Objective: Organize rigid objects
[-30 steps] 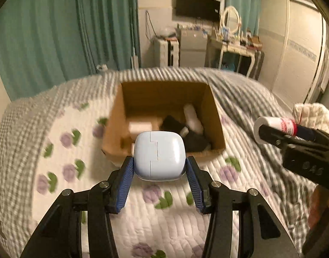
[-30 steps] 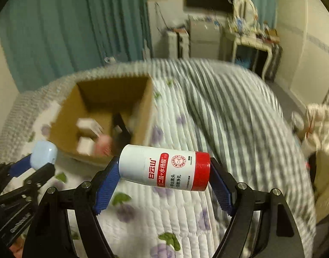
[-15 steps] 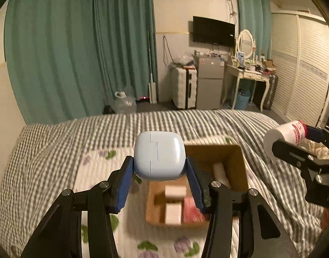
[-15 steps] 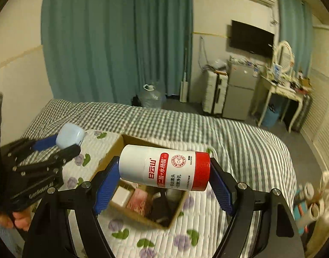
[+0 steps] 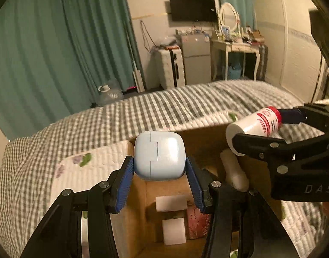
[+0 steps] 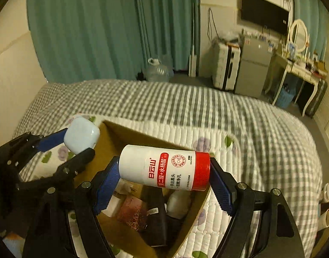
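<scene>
My left gripper (image 5: pixel 159 171) is shut on a pale blue rounded case (image 5: pixel 159 155) and holds it above the near left part of an open cardboard box (image 5: pixel 140 195) on the bed. It also shows in the right wrist view (image 6: pixel 78 145) with the case (image 6: pixel 81 135). My right gripper (image 6: pixel 163 181) is shut on a white bottle with a red cap (image 6: pixel 164 167), held sideways over the box (image 6: pixel 143 137). The bottle (image 5: pixel 253 126) shows at the right of the left wrist view.
The box holds white blocks (image 5: pixel 172 203), a pink packet (image 6: pixel 132 214), a dark item (image 6: pixel 158 221) and a white bottle (image 5: pixel 234 172). It sits on a floral quilt (image 5: pixel 89 165) over a checked bedspread (image 6: pixel 164 103). Curtains, a fridge and a desk stand beyond.
Both grippers have come closer to the box and now hang over it, with their objects still held. The two grippers are nearer each other.
</scene>
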A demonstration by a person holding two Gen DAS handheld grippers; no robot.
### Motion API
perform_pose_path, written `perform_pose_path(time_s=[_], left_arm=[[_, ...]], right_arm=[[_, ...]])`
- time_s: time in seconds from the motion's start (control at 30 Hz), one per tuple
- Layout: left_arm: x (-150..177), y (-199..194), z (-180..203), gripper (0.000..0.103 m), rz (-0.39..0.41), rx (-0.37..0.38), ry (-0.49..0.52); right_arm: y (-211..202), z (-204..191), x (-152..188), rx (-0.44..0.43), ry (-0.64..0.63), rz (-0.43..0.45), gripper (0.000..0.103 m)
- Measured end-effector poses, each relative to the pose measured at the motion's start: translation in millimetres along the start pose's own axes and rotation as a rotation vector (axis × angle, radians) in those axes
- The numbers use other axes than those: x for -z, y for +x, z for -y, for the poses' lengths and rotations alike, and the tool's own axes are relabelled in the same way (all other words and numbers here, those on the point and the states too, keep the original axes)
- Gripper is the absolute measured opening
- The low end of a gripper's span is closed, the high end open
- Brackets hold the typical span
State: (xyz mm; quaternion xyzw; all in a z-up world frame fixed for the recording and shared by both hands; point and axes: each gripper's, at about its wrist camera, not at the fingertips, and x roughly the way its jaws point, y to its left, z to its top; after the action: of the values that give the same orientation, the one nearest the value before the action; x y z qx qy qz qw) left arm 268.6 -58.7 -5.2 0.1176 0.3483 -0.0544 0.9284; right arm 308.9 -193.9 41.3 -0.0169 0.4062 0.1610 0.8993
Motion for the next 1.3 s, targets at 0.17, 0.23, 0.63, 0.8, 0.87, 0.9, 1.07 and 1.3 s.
perform_pose_path(time_s=[0.17,0.23,0.63,0.8,0.87,0.9,1.07,1.3], left_arm=[[9.0,31.1,6.1,0.050,-0.061,0.040,-0.036],[12.3,40.1,8.7,0.050,-0.085,0.038,-0.052],[16.7,34.0,10.7,0.059,-0.074,0.054,-0.075],[10.8,10.5,12.2,0.071,-0.046,0.036,-0.050],[7.1,-2.4,12.8,0.078,-0.019,0.016,-0.038],[4.3,-12.7,11.9,0.079,0.000,-0.005,-0.033],[-12.7,-64.4,-0.1,0.083,0.072,-0.041,-0.077],[-27.7,-166.6,-20.0,0.086,0.239,-0.041,-0.128]], right_arm=[[24.2,8.6,6.4,0.007,0.028,-0.029,0.079],[31.3,9.5,7.4,0.009,0.030,-0.036,0.079],[37.0,11.5,-0.9,0.008,0.089,-0.002,0.083],[16.0,8.5,-11.6,0.042,0.083,0.044,0.086],[0.1,6.5,-15.0,0.064,0.074,0.064,0.088],[-7.1,5.9,-16.2,0.071,0.071,0.071,0.090],[-70.4,1.1,-28.0,0.126,0.057,0.140,0.093],[-177.3,-7.0,-34.4,0.168,0.060,0.274,0.101]])
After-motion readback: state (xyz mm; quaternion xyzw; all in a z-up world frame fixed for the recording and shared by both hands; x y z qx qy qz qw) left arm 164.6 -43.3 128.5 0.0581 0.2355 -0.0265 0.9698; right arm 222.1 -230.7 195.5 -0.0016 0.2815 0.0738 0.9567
